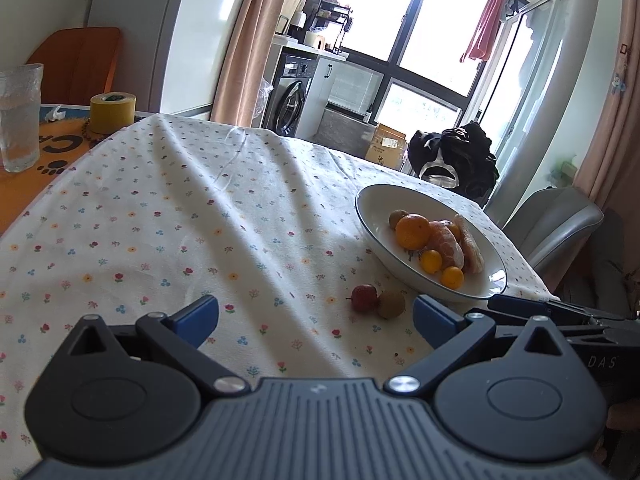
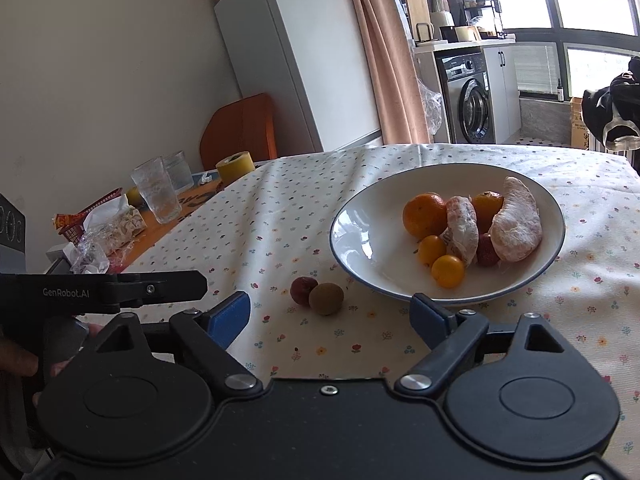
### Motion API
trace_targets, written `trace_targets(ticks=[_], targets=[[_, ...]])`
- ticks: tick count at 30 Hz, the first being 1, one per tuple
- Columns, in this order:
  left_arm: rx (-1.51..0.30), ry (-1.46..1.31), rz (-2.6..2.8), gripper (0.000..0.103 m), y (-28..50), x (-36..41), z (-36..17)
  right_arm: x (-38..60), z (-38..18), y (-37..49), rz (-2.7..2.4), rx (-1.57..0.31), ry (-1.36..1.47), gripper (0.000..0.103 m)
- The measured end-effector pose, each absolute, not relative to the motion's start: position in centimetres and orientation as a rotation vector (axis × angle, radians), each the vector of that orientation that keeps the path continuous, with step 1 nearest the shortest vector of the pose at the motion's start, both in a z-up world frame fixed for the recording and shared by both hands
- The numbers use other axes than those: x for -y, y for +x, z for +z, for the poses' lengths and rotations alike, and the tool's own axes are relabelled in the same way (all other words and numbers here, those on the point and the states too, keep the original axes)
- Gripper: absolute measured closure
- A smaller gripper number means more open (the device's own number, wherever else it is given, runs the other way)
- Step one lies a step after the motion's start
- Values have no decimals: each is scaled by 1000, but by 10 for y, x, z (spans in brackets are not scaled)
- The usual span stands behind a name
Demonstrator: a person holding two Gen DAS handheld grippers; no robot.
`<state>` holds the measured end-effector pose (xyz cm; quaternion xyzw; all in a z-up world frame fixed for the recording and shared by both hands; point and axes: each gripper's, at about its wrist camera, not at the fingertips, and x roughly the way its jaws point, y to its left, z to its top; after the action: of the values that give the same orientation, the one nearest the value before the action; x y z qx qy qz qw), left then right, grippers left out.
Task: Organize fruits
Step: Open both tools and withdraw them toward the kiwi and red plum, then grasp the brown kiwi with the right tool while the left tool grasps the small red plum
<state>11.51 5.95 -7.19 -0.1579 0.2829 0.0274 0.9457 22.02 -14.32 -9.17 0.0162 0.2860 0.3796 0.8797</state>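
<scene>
Nearest, at the bottom of each wrist view, both tools stood with blue-padded fingers spread wide and nothing between them: the left gripper and the right gripper alike held no fruit. Just beyond the fingertips, low and centre in the right view, two loose fruits lay on the flowered tablecloth, touching each other: a small red fruit on the left and a brownish round fruit on the right, both just outside the near rim of the white bowl. In the left view the same pair sat lower right of centre, the red one beside the brown one. The step in hand looked to be gathering these two strays into the bowl. Judged from the layout, the brown fruit was the better first pick for the right tool, being nearer its open fingers; the pads would need to straddle it alone, coming in from the side away from the red neighbour so as not to roll that one off. A light squeeze seemed wise, as both looked small and soft. Farther back, the bowl held an orange, peeled citrus segments and small kumquat-like fruits; free space showed on its left inner side, a likely drop spot. Beyond, at the left edge, drinking glasses and a yellow tape roll stood well apart.
</scene>
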Motion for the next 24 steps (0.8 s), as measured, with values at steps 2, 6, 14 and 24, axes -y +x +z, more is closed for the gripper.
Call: trace_targets(ticks=[2,6,14,24], targets=[[-571,-318,58,1,115,-61,-72,140,-95,222,797,-608,28,30],[-576,-319,56,3,117,-61,-74,134,-99,223,809,-617,9,36],[-580,-319,49,10,122,-64,-79,123,-106,234,807,-631,-7,43],[-598,-326,28,33,132,-65,-85,108,-114,243,814,-649,-32,55]])
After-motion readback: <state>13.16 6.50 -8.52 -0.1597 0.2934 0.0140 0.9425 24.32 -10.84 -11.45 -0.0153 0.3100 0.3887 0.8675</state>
